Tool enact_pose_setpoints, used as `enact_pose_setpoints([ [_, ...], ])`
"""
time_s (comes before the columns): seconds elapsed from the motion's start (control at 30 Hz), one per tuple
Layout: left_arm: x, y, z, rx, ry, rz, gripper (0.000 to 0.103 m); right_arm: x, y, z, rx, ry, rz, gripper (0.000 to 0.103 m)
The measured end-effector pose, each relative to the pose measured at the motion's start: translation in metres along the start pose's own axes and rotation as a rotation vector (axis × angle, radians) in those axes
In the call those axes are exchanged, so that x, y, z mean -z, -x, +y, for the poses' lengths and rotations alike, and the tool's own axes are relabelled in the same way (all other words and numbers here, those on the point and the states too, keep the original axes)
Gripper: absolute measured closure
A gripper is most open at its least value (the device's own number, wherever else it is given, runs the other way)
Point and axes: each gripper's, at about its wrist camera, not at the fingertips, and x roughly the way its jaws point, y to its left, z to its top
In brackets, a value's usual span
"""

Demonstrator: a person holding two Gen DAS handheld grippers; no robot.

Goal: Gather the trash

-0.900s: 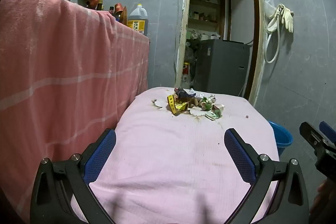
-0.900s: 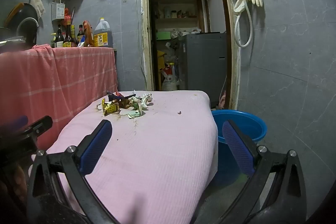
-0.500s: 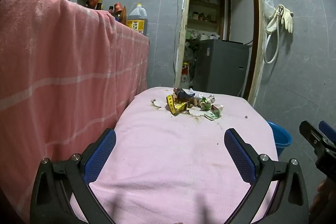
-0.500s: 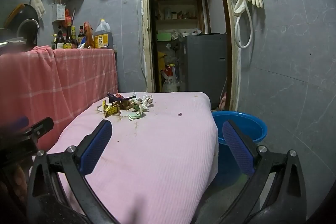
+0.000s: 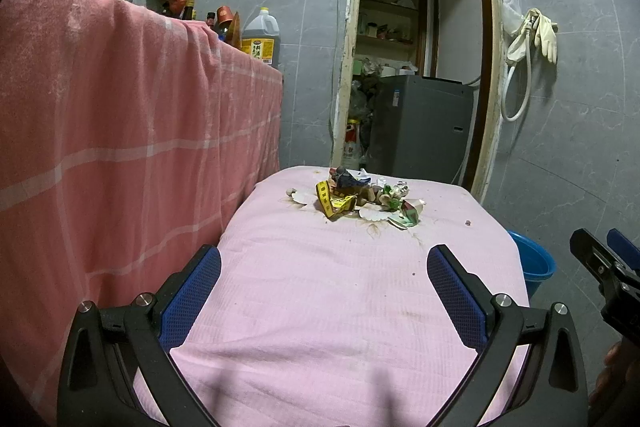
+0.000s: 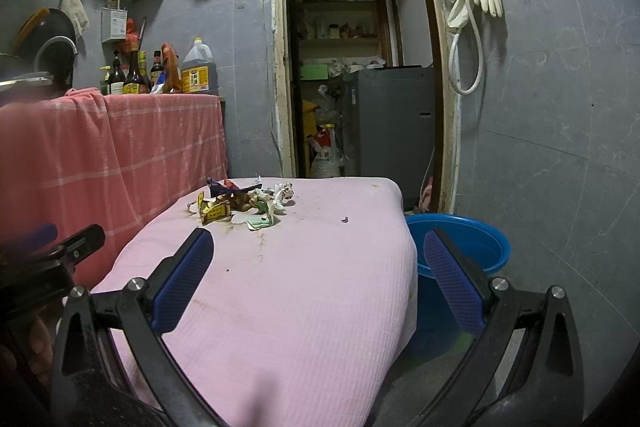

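Note:
A small heap of trash (image 5: pixel 352 197), with a yellow wrapper, dark blue wrapper, white scraps and green paper, lies at the far end of a table under a pink cloth (image 5: pixel 328 307). It also shows in the right wrist view (image 6: pixel 244 205). A blue basin (image 6: pixel 460 251) stands on the floor right of the table, also seen in the left wrist view (image 5: pixel 534 261). My left gripper (image 5: pixel 324 285) is open and empty over the near part of the cloth. My right gripper (image 6: pixel 318 275) is open and empty near the table's right edge.
A counter draped in a pink-red checked cloth (image 5: pixel 120 131) rises along the left, with bottles and an oil jug (image 6: pixel 199 69) on top. A doorway with a grey appliance (image 5: pixel 420 131) lies behind the table. A small crumb (image 6: pixel 344 219) lies right of the heap.
The right wrist view has shifted slightly downward over the table. The left gripper has barely moved. Both grippers stay open.

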Motion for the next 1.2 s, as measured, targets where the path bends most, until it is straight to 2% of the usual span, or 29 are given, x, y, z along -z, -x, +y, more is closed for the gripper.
enact_pose_setpoints([
  [1.2,-0.0002,-0.0017,0.0021,-0.001,0.000,0.001,0.002,-0.0005,0.0031,0.0008,-0.001,0.000,-0.009,0.000],
])
